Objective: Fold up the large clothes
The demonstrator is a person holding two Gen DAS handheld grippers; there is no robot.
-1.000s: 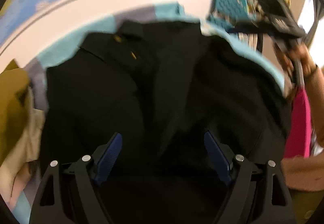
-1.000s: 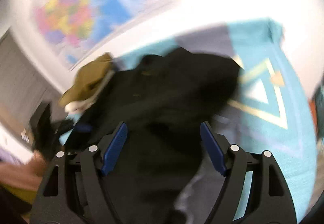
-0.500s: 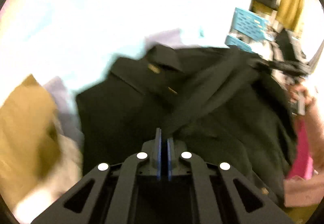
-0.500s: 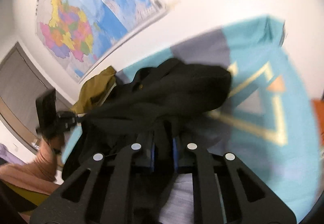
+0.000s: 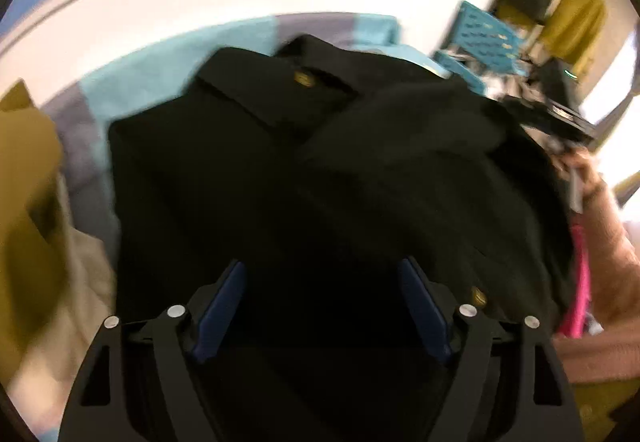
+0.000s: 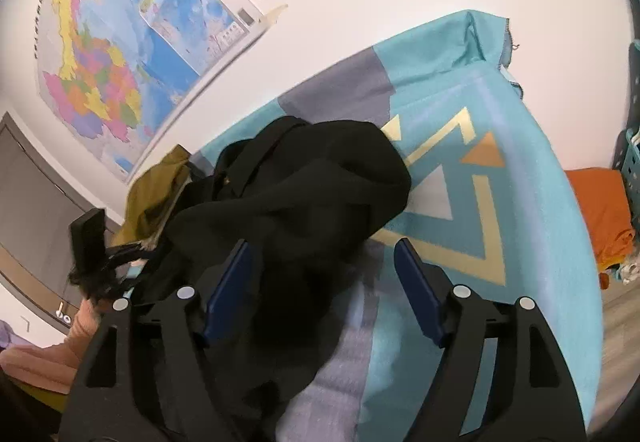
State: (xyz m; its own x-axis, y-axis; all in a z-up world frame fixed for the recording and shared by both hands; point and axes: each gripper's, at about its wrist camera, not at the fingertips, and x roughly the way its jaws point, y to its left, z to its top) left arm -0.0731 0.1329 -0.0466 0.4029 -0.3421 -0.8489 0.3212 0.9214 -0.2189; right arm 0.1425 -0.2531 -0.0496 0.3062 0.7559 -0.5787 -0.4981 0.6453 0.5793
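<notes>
A large black garment (image 5: 304,170) with gold buttons lies collar-far on a teal patterned cloth (image 6: 480,222); one side is folded loosely over its middle. My left gripper (image 5: 320,270) hovers over its near part, jaws opening, blue pads wide apart and pressing nothing, black fabric lying below between them. My right gripper (image 6: 322,246) is at the garment's right edge, jaws also opening, with a bunched fold of the black garment (image 6: 312,194) between the pads but untouched. A hand holds each gripper: the right one (image 5: 560,114) shows in the left wrist view, the left one (image 6: 92,242) in the right wrist view.
An olive garment (image 5: 24,182) and a beige one (image 5: 80,282) are heaped left of the black garment. A pink garment (image 5: 580,282) lies at its right. Teal baskets (image 5: 484,38) and an orange cloth (image 6: 596,210) sit beyond the table's edge. A white wall with a map (image 6: 100,62) backs the table.
Both grippers were open, then shut on black fabric half a second ago, and now stand open again. The lifted fold has dropped onto the garment.
</notes>
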